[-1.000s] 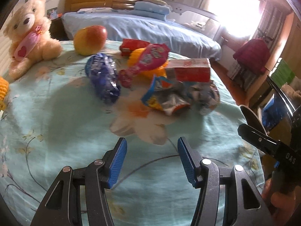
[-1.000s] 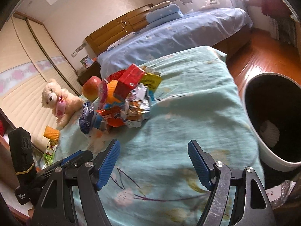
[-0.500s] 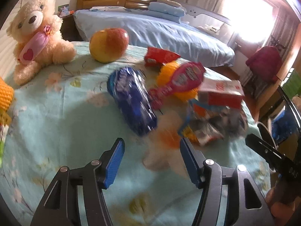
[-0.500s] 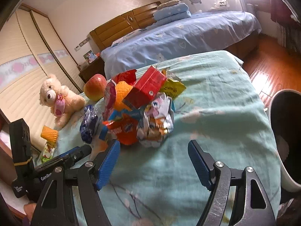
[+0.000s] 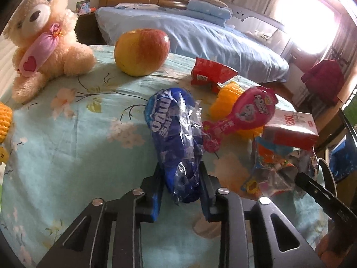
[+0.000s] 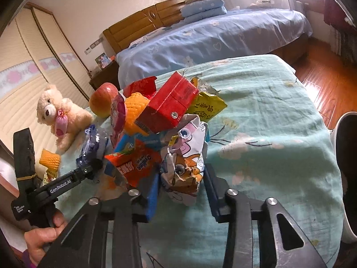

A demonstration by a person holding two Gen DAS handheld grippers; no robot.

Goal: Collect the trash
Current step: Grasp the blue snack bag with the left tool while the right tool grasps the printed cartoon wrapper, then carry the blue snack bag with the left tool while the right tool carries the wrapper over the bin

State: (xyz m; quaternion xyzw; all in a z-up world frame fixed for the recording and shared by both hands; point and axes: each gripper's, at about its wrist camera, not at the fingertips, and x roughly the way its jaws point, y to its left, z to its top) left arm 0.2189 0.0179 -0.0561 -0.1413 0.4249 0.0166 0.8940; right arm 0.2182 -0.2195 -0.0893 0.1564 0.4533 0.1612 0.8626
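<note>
Your pale green flowered tablecloth [image 5: 67,156] fills most of both views, with the blue-covered bed [image 5: 200,38] across the top behind it. At the right edge of the right wrist view you have the white round bin with a dark inside [image 6: 348,156]. In the upper left of the left wrist view sits the cream plush bear with a pink heart bib [image 5: 42,38], and to its right the red and yellow apple [image 5: 141,51].

The trash lies heaped at mid-frame: a red cardboard carton [image 6: 169,105], a yellow crinkled packet [image 6: 207,107], a pink round-headed wrapper [image 5: 250,114] and an orange snack bag [image 6: 133,165].

Your left gripper [image 5: 180,189] has just been closing, and its blue pads now press the near end of the blue crumpled plastic wrapper [image 5: 174,138] at lower centre. Your right gripper [image 6: 181,192] has also just been closing, and its pads squeeze the white cartoon-printed foil bag [image 6: 187,156] at lower centre.
</note>
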